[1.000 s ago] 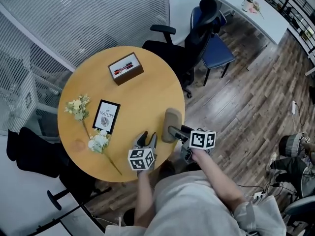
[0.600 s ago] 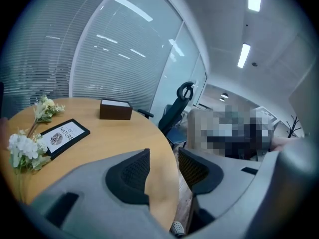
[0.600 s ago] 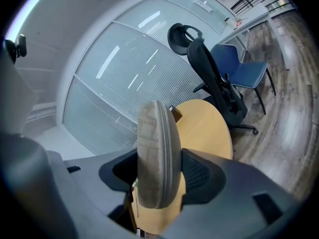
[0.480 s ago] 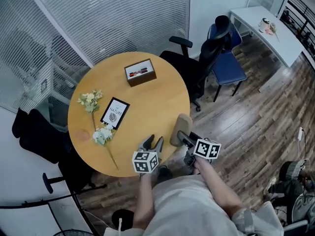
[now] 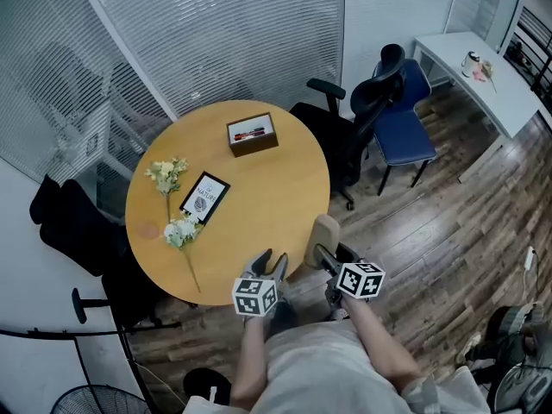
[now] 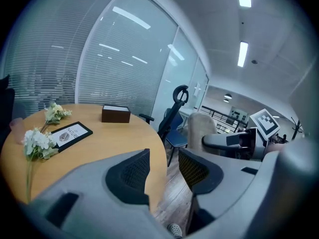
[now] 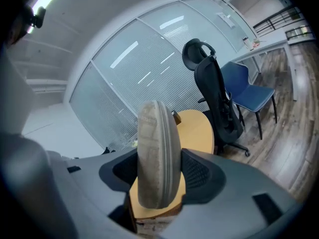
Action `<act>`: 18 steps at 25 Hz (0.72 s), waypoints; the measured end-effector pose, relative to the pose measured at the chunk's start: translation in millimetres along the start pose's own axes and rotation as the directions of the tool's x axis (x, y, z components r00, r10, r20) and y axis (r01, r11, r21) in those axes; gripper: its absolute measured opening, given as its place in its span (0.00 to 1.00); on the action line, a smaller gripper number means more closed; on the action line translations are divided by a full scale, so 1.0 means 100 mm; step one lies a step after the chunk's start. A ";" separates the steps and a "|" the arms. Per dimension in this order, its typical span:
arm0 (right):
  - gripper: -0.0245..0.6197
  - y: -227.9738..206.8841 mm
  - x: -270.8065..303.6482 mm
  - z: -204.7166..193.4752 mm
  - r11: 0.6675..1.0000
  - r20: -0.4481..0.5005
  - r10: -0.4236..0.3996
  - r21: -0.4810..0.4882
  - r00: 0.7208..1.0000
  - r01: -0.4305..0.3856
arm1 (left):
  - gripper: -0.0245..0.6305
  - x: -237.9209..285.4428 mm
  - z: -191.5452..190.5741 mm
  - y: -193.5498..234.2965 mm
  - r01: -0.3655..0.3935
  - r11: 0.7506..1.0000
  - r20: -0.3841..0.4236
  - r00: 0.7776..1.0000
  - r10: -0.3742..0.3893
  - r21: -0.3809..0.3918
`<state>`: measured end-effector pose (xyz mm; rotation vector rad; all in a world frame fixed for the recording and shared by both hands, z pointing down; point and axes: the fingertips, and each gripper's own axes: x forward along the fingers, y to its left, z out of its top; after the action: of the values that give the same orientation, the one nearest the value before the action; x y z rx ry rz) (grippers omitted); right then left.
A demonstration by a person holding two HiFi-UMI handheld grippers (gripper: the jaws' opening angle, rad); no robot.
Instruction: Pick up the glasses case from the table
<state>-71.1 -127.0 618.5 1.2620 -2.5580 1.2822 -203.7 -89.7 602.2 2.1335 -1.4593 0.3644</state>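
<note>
Glasses case [image 7: 155,133]: clamped edgewise in right tongs [image 7: 162,176], lower centre, off counter [image 5: 259,188]; may slip floorward. Left tongs [image 6: 162,169]: apart, empty.

Both grippers draw back toward the person; left gripper [image 5: 269,262] shifts from well over the table [image 5: 259,192] to near its lower rim; right gripper [image 5: 321,248] slides toward lower right of frame, taking the glasses case [image 5: 323,229] from inside the table's right rim to straddling it; head view pulls away, so the table sits smaller and higher; fan [image 5: 95,399] comes into view lower left; white desk [image 5: 483,76] drops down the right side.
</note>
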 end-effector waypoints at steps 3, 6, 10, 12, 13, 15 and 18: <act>0.42 0.02 -0.15 -0.05 0.998 -0.012 0.042 -0.056 0.999 -0.042 | 0.31 -0.05 -0.06 -0.19 0.006 1.000 0.016 1.000 -0.006 0.002; 0.42 0.03 -0.30 -0.05 0.986 -0.002 0.103 -0.129 0.995 -0.102 | 0.31 -0.11 -0.09 -0.32 -0.004 1.000 0.033 0.999 0.003 0.012; 0.42 -0.05 -0.49 0.01 0.962 -0.022 0.084 -0.259 0.996 -0.087 | 0.31 -0.17 -0.11 -0.50 -0.013 1.000 0.060 0.998 0.013 0.002; 0.42 -0.09 -0.58 0.03 0.948 -0.025 0.075 -0.308 0.997 -0.079 | 0.31 -0.21 -0.13 -0.61 -0.006 1.000 0.069 0.998 0.006 -0.007; 0.42 -0.11 -0.62 0.04 0.942 -0.026 0.072 -0.326 0.997 -0.076 | 0.31 -0.21 -0.15 -0.66 -0.003 1.000 0.073 0.997 0.004 -0.008; 0.42 -0.17 -0.70 0.04 0.934 -0.033 0.065 -0.350 0.997 -0.072 | 0.31 -0.20 -0.16 -0.74 -0.005 1.000 0.079 0.997 0.005 -0.005; 0.42 -0.25 -0.80 0.03 0.921 -0.050 0.052 -0.383 0.997 -0.067 | 0.31 -0.15 -0.21 -0.84 -0.011 1.000 0.087 0.996 0.011 -0.006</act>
<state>0.8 -84.6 606.1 1.0741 -2.6587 0.7421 -131.2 -42.7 589.0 2.1622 -1.5191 0.2742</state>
